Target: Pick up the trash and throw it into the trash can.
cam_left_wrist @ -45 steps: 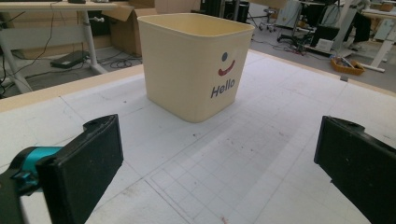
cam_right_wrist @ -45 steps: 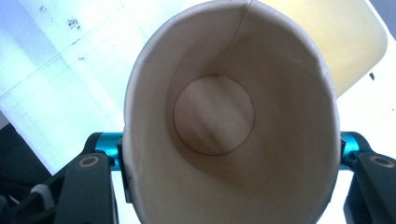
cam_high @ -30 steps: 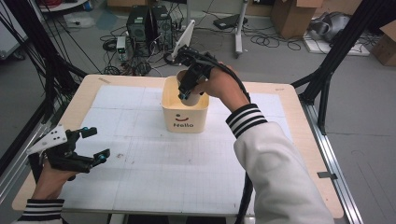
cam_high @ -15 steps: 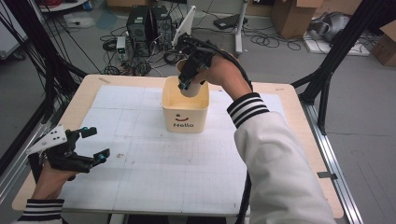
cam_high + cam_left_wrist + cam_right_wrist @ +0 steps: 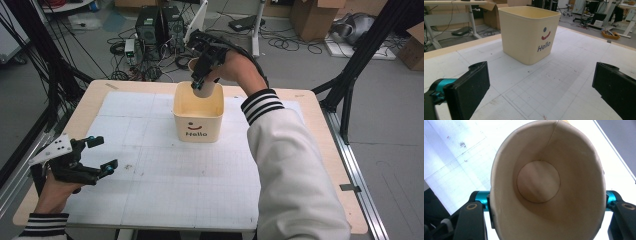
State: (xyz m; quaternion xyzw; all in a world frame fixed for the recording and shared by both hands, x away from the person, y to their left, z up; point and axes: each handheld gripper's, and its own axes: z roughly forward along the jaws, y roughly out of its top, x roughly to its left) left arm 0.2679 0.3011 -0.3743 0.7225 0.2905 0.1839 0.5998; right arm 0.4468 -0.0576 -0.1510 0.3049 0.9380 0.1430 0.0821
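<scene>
So nearest the person, the left gripper (image 5: 95, 155) is sitting low over the front left corner of the table (image 5: 300, 100), hand wrapped round it, jaws spread wide apart with nothing between them. In the left gripper view its two black jaws are framing the gridded white mat (image 5: 564, 82) with the bin standing well ahead of them.

Further out, the cream bin (image 5: 198, 112) with the smiley and "Hello" on its front is standing upright on the mat toward the back middle of the table.

Beyond that, the right gripper (image 5: 200, 75) is hanging over the bin's far rim, clamping a paper cup (image 5: 202, 87) whose lower end is dipping inside the bin's mouth. In the right gripper view the cup (image 5: 549, 185) is looking empty, squeezed between both jaws
</scene>
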